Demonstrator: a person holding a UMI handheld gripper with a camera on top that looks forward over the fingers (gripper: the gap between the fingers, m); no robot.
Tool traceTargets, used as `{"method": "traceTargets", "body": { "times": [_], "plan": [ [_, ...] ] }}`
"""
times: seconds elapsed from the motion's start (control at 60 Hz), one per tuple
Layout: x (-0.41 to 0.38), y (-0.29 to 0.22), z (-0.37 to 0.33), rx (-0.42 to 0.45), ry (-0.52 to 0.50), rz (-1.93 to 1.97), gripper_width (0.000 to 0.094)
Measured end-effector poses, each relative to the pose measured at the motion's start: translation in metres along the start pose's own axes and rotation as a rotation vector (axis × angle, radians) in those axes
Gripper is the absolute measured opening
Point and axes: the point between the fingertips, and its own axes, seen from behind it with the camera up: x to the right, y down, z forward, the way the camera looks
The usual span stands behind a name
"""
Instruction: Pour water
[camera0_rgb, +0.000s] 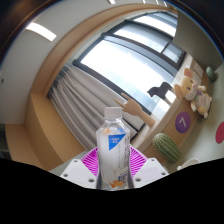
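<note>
Standing upright with its cap pointing up, the water bottle (114, 145) is clamped between the gripper's (116, 166) closed pink pads (91, 162).

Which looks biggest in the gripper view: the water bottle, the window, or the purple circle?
1. Window.
2. Water bottle, held between the fingers; it is nearest the camera, so true size is unsure.
3. Purple circle.

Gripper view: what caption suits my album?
Gripper shut on a clear plastic water bottle with blue label, raised before a bright window.

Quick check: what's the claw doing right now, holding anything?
Claw: shut on the water bottle, a pink pad at each side of it, bottle lifted and roughly upright.
</note>
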Motion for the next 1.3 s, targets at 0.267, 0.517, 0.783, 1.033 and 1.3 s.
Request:
{"method": "traceTargets", "body": {
  "times": [0.267, 0.517, 0.783, 1.033, 1.3],
  "plan": [
    [0.075, -0.065, -0.019, -0.073, 0.285, -0.776, 0.0376],
    [0.194, -0.126, -0.054, -0.071, 0.544, -0.952, 0.0376],
    [0.301, -0.128, -0.071, -0.114, 0.654, -0.886, 0.0377],
    [0.341, -0.103, -0.075, -0.125, 0.652, -0.842, 0.0385],
    [0.334, -0.101, -0.085, -0.066, 0.612, -0.835, 0.0507]
  ]
}}
